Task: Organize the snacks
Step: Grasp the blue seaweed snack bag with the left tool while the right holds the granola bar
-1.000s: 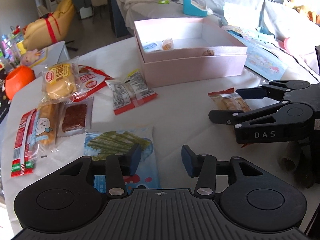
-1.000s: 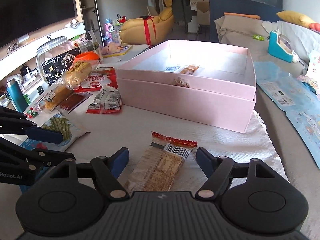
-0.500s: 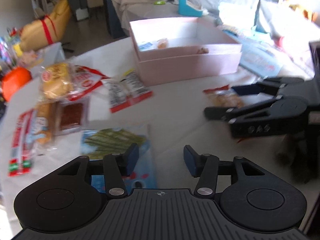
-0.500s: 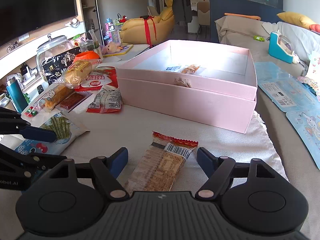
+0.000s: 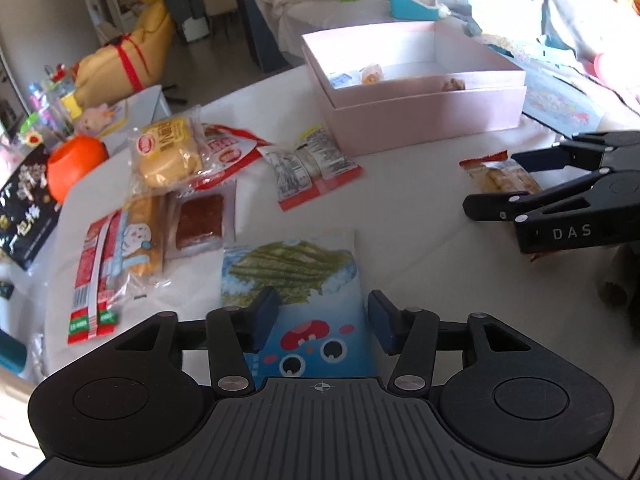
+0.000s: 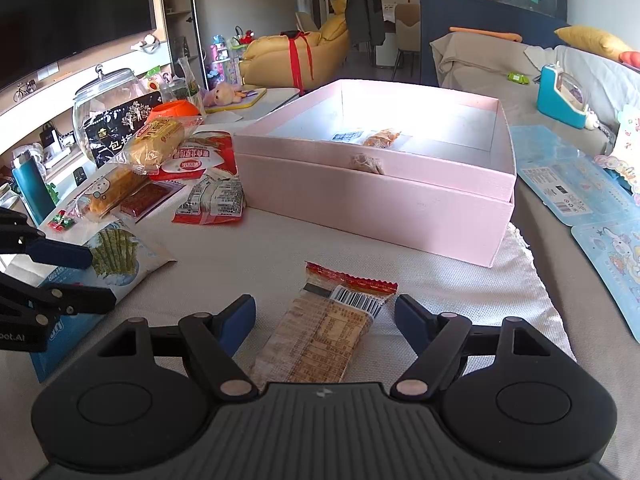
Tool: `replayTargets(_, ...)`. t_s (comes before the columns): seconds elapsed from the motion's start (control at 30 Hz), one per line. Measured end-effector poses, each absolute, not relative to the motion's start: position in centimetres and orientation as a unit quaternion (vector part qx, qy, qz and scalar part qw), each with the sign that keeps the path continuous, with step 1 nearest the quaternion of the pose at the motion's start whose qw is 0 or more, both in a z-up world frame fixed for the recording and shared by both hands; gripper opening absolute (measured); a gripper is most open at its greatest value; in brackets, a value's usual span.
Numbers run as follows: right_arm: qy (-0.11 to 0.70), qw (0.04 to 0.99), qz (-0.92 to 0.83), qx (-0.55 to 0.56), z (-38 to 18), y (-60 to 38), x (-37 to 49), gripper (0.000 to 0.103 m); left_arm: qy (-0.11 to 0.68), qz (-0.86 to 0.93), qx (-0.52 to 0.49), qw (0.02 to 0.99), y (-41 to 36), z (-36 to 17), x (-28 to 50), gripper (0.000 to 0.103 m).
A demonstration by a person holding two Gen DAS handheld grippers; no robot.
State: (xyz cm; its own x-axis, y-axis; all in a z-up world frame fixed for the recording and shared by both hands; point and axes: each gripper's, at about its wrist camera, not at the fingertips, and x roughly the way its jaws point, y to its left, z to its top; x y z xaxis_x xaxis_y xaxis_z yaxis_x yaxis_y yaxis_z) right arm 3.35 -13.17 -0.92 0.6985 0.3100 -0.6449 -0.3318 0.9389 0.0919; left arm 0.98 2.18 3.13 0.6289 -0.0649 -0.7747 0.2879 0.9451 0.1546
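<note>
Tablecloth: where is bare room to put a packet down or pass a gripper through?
Bare cloth lies between the cracker packet and the pink box, and between the seaweed bag and the right gripper. The box floor is mostly bare behind two small snacks. The pile around the bread packet is crowded, wrappers overlapping.

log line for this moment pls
left gripper open over seaweed snack bag | right gripper open over cracker packet | pink box nearly empty
</note>
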Motion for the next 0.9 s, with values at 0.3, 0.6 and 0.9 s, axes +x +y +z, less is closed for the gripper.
replayTargets(0.3,0.347,0.921,0.174,-0.016,-0.9,-13.2,3.3,0.078,0.419,-0.133,0.066,0.896,2.8,3.1,1.5,0.089)
replayTargets(0.6,0.347,0.921,0.175,-0.019,-1.1,-13.2,3.3,0.079,0.424,-0.063,0.069,0.901,4.9,3.2,2.7,0.084)
replayTargets(0.9,0.347,0.921,0.175,-0.022,-1.0,-13.1,3.3,0.079,0.441,-0.052,0.004,0.896,6.9,2.0,6.3,0.089)
